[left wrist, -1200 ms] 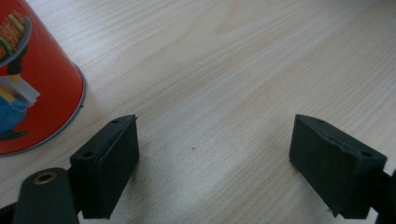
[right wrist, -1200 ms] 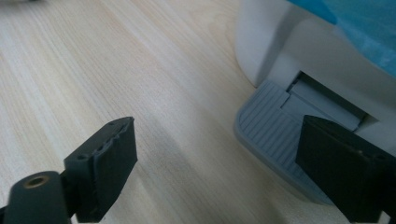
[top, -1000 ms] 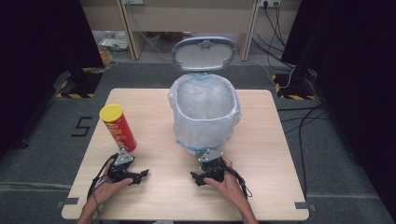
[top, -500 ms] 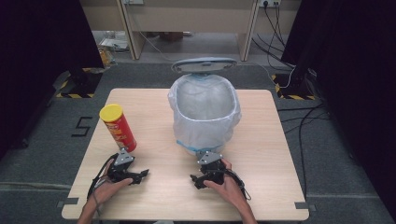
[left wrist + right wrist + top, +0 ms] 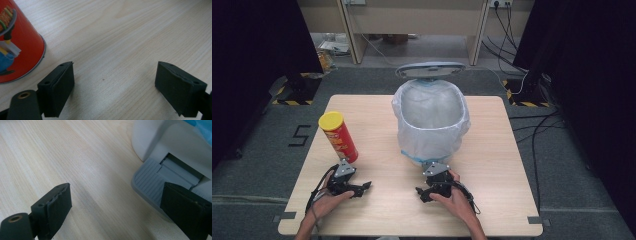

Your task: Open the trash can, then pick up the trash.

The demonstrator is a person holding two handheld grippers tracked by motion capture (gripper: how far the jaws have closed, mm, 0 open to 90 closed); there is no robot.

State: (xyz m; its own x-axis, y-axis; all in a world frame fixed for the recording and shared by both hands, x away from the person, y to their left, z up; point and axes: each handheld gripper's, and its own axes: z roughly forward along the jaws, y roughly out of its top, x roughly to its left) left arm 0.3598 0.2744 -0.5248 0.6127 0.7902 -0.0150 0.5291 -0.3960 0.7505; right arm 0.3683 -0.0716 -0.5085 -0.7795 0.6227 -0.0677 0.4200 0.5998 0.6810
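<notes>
While both tongs (image 5: 362, 188) (image 5: 422, 192) gape empty, the bag-lined pedal bin (image 5: 432, 120) stands open beside the capped crisp can (image 5: 338, 136).

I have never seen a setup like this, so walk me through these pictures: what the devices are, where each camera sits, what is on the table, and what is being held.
A person sits at a wooden table, holding a hand-held tool in each hand: the left gripper and the right gripper. Each has two black jaws. The high view looks down from above. The other two pictures come from cameras riding on the grippers, looking along their jaws. On the table stand a red chip can with a yellow lid and a pedal bin lined with a plastic bag, lid up. The right gripper view shows the bin's grey foot pedal close by. Both sets of jaws stand wide open, holding nothing.
</notes>
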